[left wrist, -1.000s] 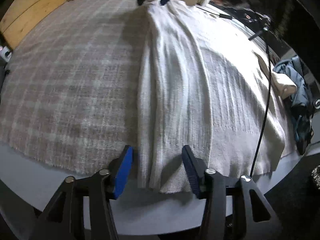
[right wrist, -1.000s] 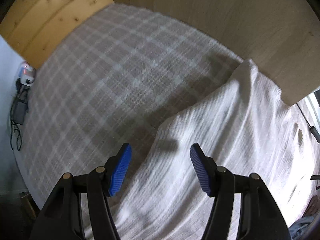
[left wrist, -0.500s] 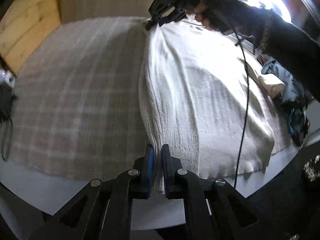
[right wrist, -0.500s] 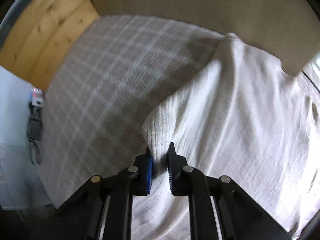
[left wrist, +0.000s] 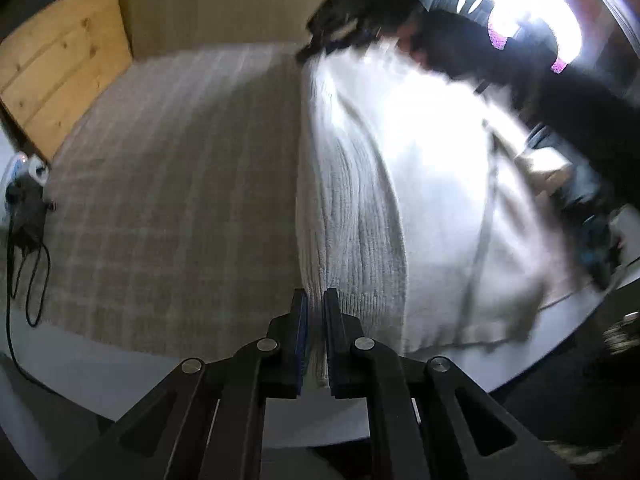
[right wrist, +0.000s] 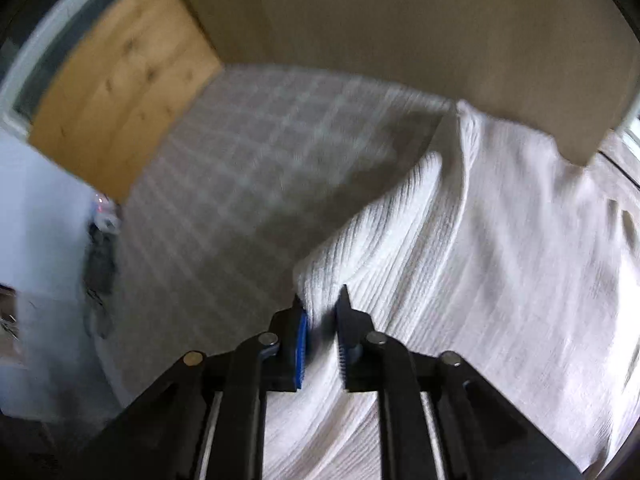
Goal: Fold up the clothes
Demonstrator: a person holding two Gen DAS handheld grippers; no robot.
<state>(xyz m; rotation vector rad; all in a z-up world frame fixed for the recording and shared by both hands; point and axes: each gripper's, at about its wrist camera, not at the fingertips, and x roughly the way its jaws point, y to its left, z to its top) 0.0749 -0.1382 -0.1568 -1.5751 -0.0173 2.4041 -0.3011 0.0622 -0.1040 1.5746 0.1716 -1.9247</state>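
Left wrist view: left gripper (left wrist: 315,312) pinched white sweater (left wrist: 352,216) hem; right gripper (right wrist: 322,320), jaws just eased, w/ sweater between them, gripped its edge.

A plaid cloth (left wrist: 168,208) in grey and beige covers the tabletop (left wrist: 100,372), whose bare pale edge shows along the near side. A wooden panel (left wrist: 60,76) stands at the far left, beside a plain beige wall (right wrist: 400,16). A dark cable (left wrist: 28,280) hangs off the tabletop's left side below a small white device (left wrist: 24,168). Dark bundled items (left wrist: 592,216), blurred, lie at right.
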